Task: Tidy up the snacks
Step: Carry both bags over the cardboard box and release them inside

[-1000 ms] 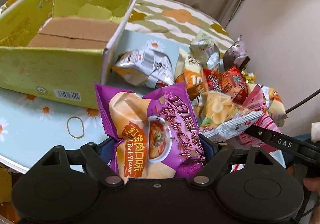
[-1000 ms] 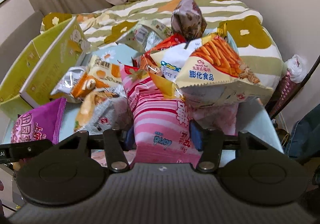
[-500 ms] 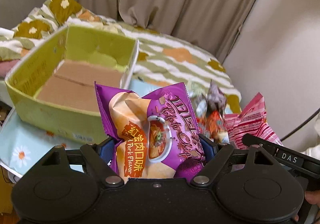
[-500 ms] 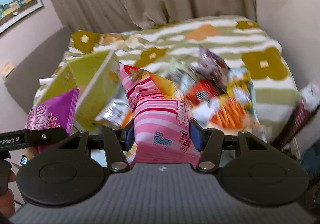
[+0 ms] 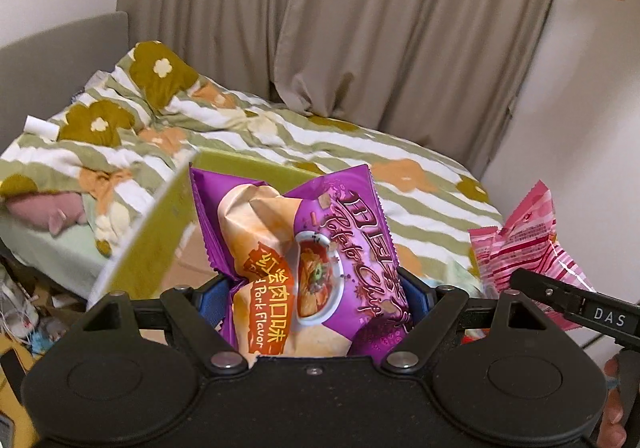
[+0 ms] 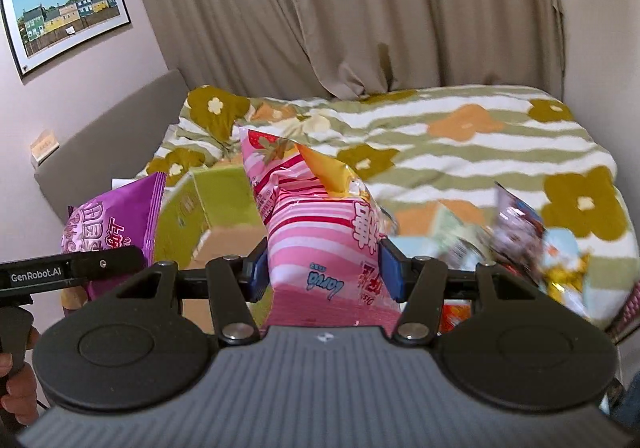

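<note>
Both bags stand upright before the green box (image 5: 160,244): left gripper (image 5: 312,300) pinches the purple chip bag (image 5: 320,244), right gripper (image 6: 320,272) the pink striped bag (image 6: 316,240), with blurred, seemingly loose snacks (image 6: 520,244) right of the box.

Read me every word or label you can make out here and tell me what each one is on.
"Pork Flavor": purple chip bag in the left gripper.
"Potato Chip": same bag, script partly creased.
"DAS": right gripper's side bar.
"GenRobot.AI": left gripper's side bar.
"lorvo", roughly, upside down: pink striped bag in the right gripper.
Chinese characters on both bags and the green box's print: not readable.
</note>
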Tool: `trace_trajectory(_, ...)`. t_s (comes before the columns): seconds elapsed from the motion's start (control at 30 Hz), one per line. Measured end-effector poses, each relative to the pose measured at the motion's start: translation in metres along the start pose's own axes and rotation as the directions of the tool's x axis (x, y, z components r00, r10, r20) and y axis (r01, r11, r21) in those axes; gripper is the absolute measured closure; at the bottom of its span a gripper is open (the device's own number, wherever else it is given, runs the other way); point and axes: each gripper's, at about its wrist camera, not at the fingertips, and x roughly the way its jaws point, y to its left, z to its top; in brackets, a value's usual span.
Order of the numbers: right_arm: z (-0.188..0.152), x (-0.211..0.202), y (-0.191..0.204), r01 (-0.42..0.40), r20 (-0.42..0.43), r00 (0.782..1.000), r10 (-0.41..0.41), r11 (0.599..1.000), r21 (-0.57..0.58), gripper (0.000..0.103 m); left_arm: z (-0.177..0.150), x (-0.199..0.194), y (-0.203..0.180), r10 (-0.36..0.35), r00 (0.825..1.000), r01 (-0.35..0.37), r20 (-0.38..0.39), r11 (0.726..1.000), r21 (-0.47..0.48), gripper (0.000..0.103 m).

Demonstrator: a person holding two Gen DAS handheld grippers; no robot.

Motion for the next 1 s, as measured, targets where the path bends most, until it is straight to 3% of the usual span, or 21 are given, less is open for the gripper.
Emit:
trace_trajectory(0.3, 0.045, 0.087, 0.072, -0.017, -0.03, 0.999, 0.018, 1.0, 0.013, 0.033, 0.063, 0.074, 0.066, 0.024, 0.997, -0.019, -0.071, 0.998, 0.059, 0.017)
trace_trajectory(0.53, 0.056, 0.149, 0.101, 0.026, -0.083, 0.996, -0.021, 0.998, 0.057, 0.033, 0.076, 0.143, 0.083, -0.024, 0.984, 0.047, -0.176, 0.991, 0.126, 0.016)
trace_trajectory(0.67, 0.055, 0.174, 0.108, 0.068, -0.112, 0.992, -0.058, 0.994, 0.085, 0.033, 0.071, 0.171, 0.087, -0.056, 0.973, 0.089, -0.224, 0.987, 0.137, 0.01)
trace_trajectory(0.83, 0.048, 0.185, 0.108, 0.118, -0.138, 0.985, -0.102, 0.987, 0.108, 0.033, 0.064, 0.177, 0.097, -0.045, 0.965, 0.087, -0.26, 0.985, 0.152, 0.006)
trace_trajectory(1.0, 0.046, 0.191, 0.11, 0.108, -0.158, 0.983, -0.092, 0.99, 0.091, 0.033, 0.062, 0.154, 0.107, -0.018, 0.974, 0.052, -0.224, 0.987, 0.149, 0.004)
